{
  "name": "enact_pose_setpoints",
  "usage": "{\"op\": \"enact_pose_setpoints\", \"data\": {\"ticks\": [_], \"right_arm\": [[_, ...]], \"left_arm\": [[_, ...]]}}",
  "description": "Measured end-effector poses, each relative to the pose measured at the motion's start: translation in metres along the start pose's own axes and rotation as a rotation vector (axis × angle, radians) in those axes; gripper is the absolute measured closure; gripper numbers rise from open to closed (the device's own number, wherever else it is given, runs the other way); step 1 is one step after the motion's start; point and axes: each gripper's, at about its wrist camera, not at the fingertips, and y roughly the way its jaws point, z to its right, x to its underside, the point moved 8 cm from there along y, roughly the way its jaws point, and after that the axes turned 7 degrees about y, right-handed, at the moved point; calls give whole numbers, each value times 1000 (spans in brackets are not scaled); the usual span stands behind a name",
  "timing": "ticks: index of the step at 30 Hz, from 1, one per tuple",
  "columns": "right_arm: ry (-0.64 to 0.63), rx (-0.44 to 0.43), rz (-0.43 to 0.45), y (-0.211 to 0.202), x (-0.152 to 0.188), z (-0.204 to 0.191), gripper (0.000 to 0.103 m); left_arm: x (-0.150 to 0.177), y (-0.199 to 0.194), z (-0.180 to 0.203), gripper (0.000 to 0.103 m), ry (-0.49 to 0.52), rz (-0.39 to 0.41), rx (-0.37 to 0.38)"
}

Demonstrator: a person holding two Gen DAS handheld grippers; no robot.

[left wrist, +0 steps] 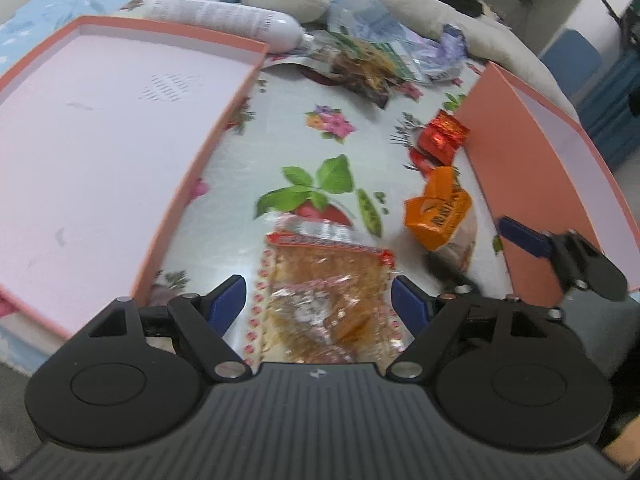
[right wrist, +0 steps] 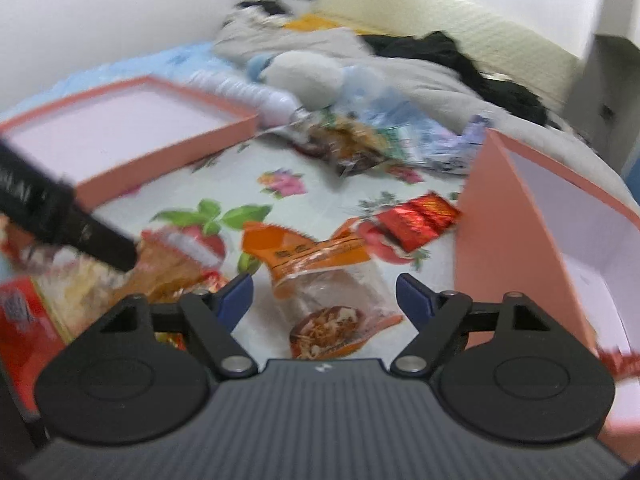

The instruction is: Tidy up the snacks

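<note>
My left gripper (left wrist: 318, 286) is open over a clear snack packet with red edging (left wrist: 332, 268) that lies on the flowered sheet between its fingers, and the pads stand off it. In the right wrist view my right gripper (right wrist: 324, 282) is open too, with an orange packet with a clear window (right wrist: 312, 258) lying between its fingers, untouched. The same orange packet (left wrist: 438, 212) lies to the right in the left wrist view. A red foil packet (left wrist: 442, 134) (right wrist: 418, 220) rests beyond it, against the right-hand pink box.
A shallow pink box (left wrist: 248, 76) (right wrist: 168, 148) lies at the left. A second pink box (left wrist: 520, 140) (right wrist: 508, 208) stands at the right. Several loose snack bags (left wrist: 360, 64) (right wrist: 360, 140), a white bottle (left wrist: 224, 16), a plush toy and bedding crowd the back.
</note>
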Motion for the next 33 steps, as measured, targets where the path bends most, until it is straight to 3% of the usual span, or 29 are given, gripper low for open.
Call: {"op": "enact_pose_setpoints", "data": {"ticks": [6,10,12,16,18,20,22,26,33], "right_arm": [[-93,-27,-26,22,14,-9,30],[-71,-27,-17,19,16,-6,50],[-61,-33,-20,18,16,-6,56],[-6,-30,-22,16,13,-2,63],[29,-32,-29,15,11,1,65],[76,-38,-31,12,10,6,67],[130,-44,-31,7,8,10,68],[189,-49,-28,-5,5,15,69],[277,-62,2,-41,-11,21,70]], "left_arm": [[2,28,13,20,72,-75,-2],[7,39,16,20,113,-90,-20],[8,40,16,21,121,-88,-31],[11,41,17,33,174,-75,-87],[11,38,20,48,193,-59,-86],[9,35,24,70,200,-51,-80],[7,30,28,79,207,-34,-90],[3,21,28,85,183,-9,-95],[-11,-16,26,86,110,79,-104]]}}
